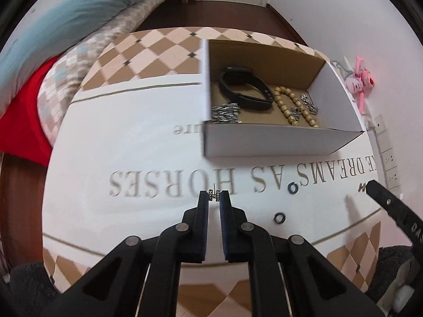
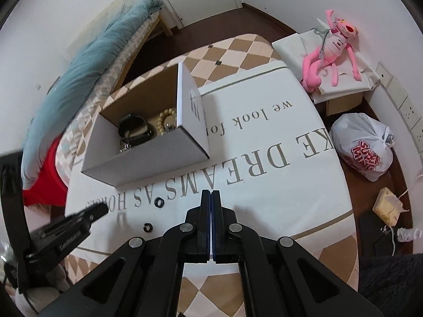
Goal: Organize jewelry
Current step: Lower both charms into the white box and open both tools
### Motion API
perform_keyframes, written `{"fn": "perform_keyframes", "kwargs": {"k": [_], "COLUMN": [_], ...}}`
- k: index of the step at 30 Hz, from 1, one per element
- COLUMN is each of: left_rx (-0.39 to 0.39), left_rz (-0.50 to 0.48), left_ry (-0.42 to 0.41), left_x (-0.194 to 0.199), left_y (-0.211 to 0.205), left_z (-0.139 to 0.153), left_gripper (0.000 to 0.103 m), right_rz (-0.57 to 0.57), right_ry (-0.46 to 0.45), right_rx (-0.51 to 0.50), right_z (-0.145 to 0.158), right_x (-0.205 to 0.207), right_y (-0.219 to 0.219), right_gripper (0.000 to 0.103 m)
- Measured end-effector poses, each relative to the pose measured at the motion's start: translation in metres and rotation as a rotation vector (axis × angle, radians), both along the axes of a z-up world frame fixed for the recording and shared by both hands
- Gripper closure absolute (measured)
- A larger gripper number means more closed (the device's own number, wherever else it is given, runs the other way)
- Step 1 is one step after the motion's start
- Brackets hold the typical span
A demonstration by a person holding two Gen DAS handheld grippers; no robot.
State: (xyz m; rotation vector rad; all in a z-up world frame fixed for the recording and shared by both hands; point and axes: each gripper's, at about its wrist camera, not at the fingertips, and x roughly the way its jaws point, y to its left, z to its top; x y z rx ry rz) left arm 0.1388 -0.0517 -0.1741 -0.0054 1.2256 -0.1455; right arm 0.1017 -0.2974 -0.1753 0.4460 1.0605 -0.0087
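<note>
The left gripper (image 1: 214,196) pinches a small silver earring (image 1: 214,194) between the tips of its jaws. The jaws are only a little apart, with the earring squeezed in the gap. The earring is above the big gray letters printed on the white cloth (image 1: 132,137) that covers the bench.

The right gripper (image 2: 211,196) has its jaws pressed together with nothing between them. It is over the white cloth too, near the word DREAMS.

A cardboard box (image 1: 264,140) sits on the cloth, past the left gripper. Inside it lie a black watch band (image 1: 246,89), a string of tan beads (image 1: 290,105), a silver chain bracelet (image 1: 226,112) in the near left corner, and some small silver bits (image 1: 308,103) beside the beads.

Two small dark rings lie on the cloth outside the box. One ring (image 1: 293,187) is near the letters, and the other ring (image 1: 279,218) is closer to the left gripper, on its right side. They are apart from each other.

A pink stuffed toy (image 2: 333,52) lies on a white covered box by the wall. A white plastic bag (image 2: 362,148) with red letters sits on the floor beside the bench. A blue blanket (image 2: 87,79) lies on the bed.
</note>
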Motion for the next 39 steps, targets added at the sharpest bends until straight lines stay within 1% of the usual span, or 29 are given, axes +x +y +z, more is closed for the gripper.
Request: {"fn": "perform_keyframes", "kwargs": {"k": [4, 9, 11, 14, 15, 17, 19, 20, 22, 23, 24, 25, 26, 27, 28, 29, 30, 32, 33, 35, 36, 37, 38, 39], "left_rx": [-0.046, -0.102, -0.133, -0.170, -0.180, -0.178, -0.172, -0.151, -0.127, -0.123, -0.117, -0.109, -0.086, -0.068, -0.053, -0.044, -0.034, -0.020, -0.005, 0.013, 0.023, 0.034, 0.046, 0.058], "left_rz": [0.031, 0.049, 0.054, 0.029, 0.005, -0.009, -0.038, -0.042, -0.039, -0.041, -0.036, -0.031, -0.024, -0.019, -0.009, 0.000, 0.016, 0.030, 0.037, 0.044, 0.042, 0.041, 0.038, 0.034], "left_ry": [-0.005, -0.041, -0.049, -0.062, -0.061, -0.063, -0.033, -0.012, 0.015, 0.026, 0.048, 0.059, 0.067, 0.068, 0.057, 0.046, 0.030, 0.009, 0.006, 0.009, 0.007, 0.001, -0.006, -0.016], "left_x": [-0.006, -0.002, 0.006, 0.022, 0.033, 0.050, 0.072, 0.083, 0.098, 0.104, 0.111, 0.116, 0.121, 0.123, 0.125, 0.125, 0.125, 0.123, 0.122, 0.121, 0.117, 0.114, 0.111, 0.108], "left_y": [0.021, 0.037, 0.035, 0.025, 0.018, 0.010, -0.001, -0.005, -0.008, -0.007, -0.007, -0.005, -0.004, -0.003, 0.000, 0.002, 0.007, 0.012, 0.014, 0.016, 0.017, 0.017, 0.016, 0.016], "left_z": [0.018, 0.051, 0.062, 0.079, 0.083, 0.085, 0.082, 0.079, 0.072, 0.069, 0.065, 0.061, 0.059, 0.058, 0.057, 0.057, 0.059, 0.061, 0.060, 0.058, 0.056, 0.055, 0.054, 0.053], "left_gripper": [0.097, 0.097, 0.097, 0.097, 0.097, 0.097, 0.097, 0.095, 0.095, 0.093, 0.093, 0.092, 0.085, 0.075, 0.052, 0.030, 0.028, 0.027, 0.025, 0.009, 0.008, 0.008, 0.007, 0.005], "right_rz": [0.014, 0.043, 0.053, 0.076, 0.087, 0.107, 0.138, 0.140, 0.179, 0.174, 0.179, 0.197, 0.192, 0.187, 0.188, 0.180, 0.177, 0.178, 0.175, 0.170, 0.165, 0.163, 0.159, 0.156], "right_ry": [-0.033, -0.107, -0.128, -0.148, -0.150, -0.135, -0.099, -0.084, -0.025, 0.002, 0.023, 0.068, 0.102, 0.123, 0.129, 0.127, 0.125, 0.124, 0.129, 0.126, 0.137, 0.149, 0.153, 0.155], "right_rx": [0.024, 0.051, 0.063, 0.060, 0.053, 0.032, 0.018, 0.006, 0.000, -0.012, -0.018, -0.006, -0.003, -0.016, -0.022, -0.032, -0.051, -0.060, -0.089, -0.128, -0.167, -0.202, -0.238, -0.273], "right_z": [0.017, 0.053, 0.065, 0.079, 0.082, 0.083, 0.078, 0.076, 0.068, 0.064, 0.061, 0.054, 0.050, 0.047, 0.046, 0.047, 0.049, 0.050, 0.051, 0.053, 0.053, 0.052, 0.051, 0.051], "right_x": [-0.001, 0.003, 0.007, 0.022, 0.032, 0.049, 0.069, 0.079, 0.099, 0.109, 0.115, 0.125, 0.132, 0.137, 0.139, 0.141, 0.141, 0.140, 0.140, 0.138, 0.136, 0.137, 0.135, 0.133], "right_y": [0.004, 0.015, 0.018, 0.024, 0.026, 0.028, 0.033, 0.034, 0.036, 0.036, 0.035, 0.035, 0.033, 0.032, 0.030, 0.028, 0.026, 0.024, 0.024, 0.025, 0.026, 0.028, 0.030, 0.032], "right_gripper": [0.103, 0.103, 0.103, 0.103, 0.103, 0.103, 0.103, 0.103, 0.103, 0.103, 0.102, 0.102, 0.101, 0.094, 0.080, 0.072, 0.062, 0.061, 0.060, 0.054, 0.045, 0.033, 0.027, 0.013]}}
